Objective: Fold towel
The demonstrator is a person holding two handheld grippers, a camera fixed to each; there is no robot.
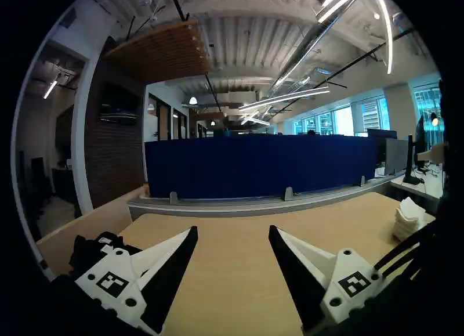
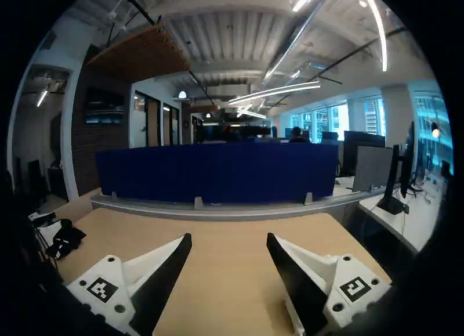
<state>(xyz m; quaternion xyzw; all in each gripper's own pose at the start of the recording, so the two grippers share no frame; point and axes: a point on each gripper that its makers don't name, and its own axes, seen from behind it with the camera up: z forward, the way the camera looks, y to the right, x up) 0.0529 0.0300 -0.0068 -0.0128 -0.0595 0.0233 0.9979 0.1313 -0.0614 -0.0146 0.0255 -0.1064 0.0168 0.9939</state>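
The left hand-held gripper (image 1: 232, 229) hung low over the pale wooden counter (image 1: 232, 295) with its two fingers spread wide and nothing between them. The right hand-held gripper (image 2: 228, 236) was spread the same way over the same kind of bare wood, also holding nothing. No towel lay flat in front of either one. The likeliest candidate was a pile of white folded cloth (image 1: 409, 217) at the far right edge of the counter in the left gripper view, well apart from the left fingers. It was too small there to say for certain that it was towelling. A dark crumpled object (image 2: 65, 238) sat near the counter's left edge in the right gripper view, and I could not tell what it was. A blue partition (image 1: 261, 165) closed off the back of the counter. If the pile was towels, each one would probably be light, soft and limp. It would sag from wherever it was pinched and give no stiffness to push against. The top layer would likely need pinching at a corner or along a free edge, shallowly enough not to catch the layers beneath. One corner for each hand-held gripper would probably let the cloth hang flat enough to fold.
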